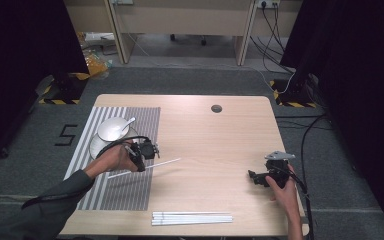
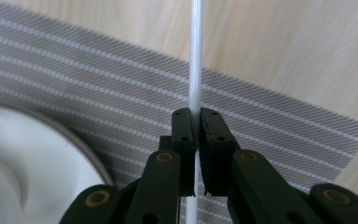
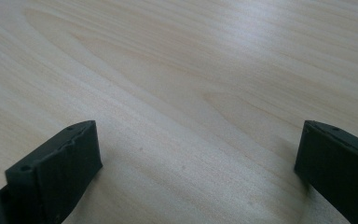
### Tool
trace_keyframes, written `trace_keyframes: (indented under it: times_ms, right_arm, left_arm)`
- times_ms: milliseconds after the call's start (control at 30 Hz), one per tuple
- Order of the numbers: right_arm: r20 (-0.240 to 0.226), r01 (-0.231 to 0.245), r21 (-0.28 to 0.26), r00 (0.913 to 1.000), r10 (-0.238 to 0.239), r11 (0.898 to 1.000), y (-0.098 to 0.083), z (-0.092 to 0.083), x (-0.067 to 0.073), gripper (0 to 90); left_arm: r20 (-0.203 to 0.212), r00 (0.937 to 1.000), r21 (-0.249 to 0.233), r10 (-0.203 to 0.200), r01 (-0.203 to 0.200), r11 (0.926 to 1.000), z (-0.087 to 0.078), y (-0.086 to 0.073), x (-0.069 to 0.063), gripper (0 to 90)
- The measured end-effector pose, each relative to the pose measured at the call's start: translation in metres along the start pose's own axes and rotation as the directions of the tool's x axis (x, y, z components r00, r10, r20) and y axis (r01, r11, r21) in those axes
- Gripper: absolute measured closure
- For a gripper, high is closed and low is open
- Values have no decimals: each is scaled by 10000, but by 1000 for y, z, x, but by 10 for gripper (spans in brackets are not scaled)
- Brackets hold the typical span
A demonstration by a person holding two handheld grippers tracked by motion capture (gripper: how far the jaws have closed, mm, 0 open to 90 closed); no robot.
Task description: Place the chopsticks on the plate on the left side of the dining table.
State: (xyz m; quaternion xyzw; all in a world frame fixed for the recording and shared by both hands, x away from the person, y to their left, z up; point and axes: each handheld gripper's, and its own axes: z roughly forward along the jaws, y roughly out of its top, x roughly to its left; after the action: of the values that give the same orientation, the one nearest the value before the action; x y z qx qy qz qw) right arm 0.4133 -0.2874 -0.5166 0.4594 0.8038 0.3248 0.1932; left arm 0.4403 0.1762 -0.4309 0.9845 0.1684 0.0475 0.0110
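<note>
Straw (image 1: 152, 165), thin and white, is being pinched between the closed jaws of the left tool (image 1: 141, 151) at center left of the high view, slanting from the mat's right edge out over bare wood. In the left gripper view the straw (image 2: 195, 60) is running straight up from between the pads, above the striped mat (image 2: 279, 121) and beside a white plate (image 2: 23, 158). Open wood is lying all around its free end, toward the middle of the tabletop (image 1: 215, 140). The right tool (image 1: 254, 176) is resting at lower right with its jaws standing wide apart and gripping nothing; its view is showing plain wood between them. More straws (image 1: 192, 218) are lying in a row near the bottom edge, well apart from both tools. A bowl with a spoon (image 1: 115, 128) is sitting on the mat (image 1: 115, 195) just above the left hand. Grey floor (image 1: 180, 80) is surrounding the tabletop, with cables (image 1: 310, 130) trailing at right.
</note>
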Motion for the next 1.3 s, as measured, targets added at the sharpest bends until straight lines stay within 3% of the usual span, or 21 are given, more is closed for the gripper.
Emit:
trace_keyframes:
  times_ms: [200,500,800,1300]
  right_arm:
    - [-1,0,2,10000,0,10000,0,0,0,3]
    - [0,3,2,10000,-3,10000,0,0,0,3]
    - [2,2,2,10000,-2,10000,0,0,0,3]
    - [0,3,2,10000,-3,10000,0,0,0,3]
  left_arm:
    - [-99,9979,-129,-636,635,9979,-5,-17,17,847]
    - [-83,9923,-56,-1233,1233,9924,-4,-37,33,847]
    - [-275,9804,-107,-1949,1947,9808,-7,-55,55,847]
    - [-390,9709,223,-2362,2371,9712,8,-62,74,846]
